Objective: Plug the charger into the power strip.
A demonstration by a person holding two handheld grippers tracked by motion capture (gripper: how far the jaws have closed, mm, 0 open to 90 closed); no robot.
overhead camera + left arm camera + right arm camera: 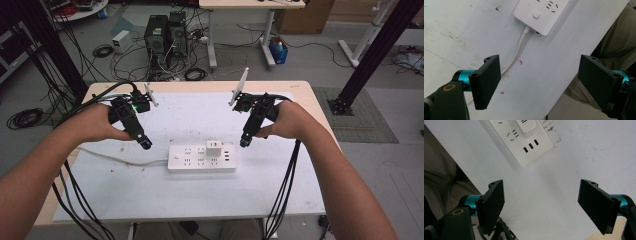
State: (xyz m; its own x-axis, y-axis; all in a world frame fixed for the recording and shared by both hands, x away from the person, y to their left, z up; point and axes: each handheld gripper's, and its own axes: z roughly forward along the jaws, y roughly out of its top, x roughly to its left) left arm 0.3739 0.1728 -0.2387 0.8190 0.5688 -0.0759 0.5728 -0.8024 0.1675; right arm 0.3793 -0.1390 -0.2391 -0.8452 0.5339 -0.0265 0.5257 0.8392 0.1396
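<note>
A workshop floor strewn with cables and computer towers lies behind a light wooden table [305,95] covered by a white sheet [200,190]. Nearest the person, the bare sheet runs to the table's front edge, and two forearms come in from below. Farther in, a white power strip [201,157] lies flat near the middle of the sheet, its long side across the table, with a small white adapter [214,148] plugged into its upper face toward the right end. Its white cord [120,159] leaves the left end and trails off to the left.

The left gripper [145,143] hangs just left of the strip, apart from it; in the left gripper view its jaws stand wide apart with nothing between them, over the cord [517,51] and the strip's switch end [541,15]. The right gripper [245,142] hovers just beside the strip's right end, near the adapter; in the right gripper view its jaws are likewise spread and empty, with the strip's three USB slots [531,145] ahead.

Beyond the table stand the computer towers [165,32] and another desk.
</note>
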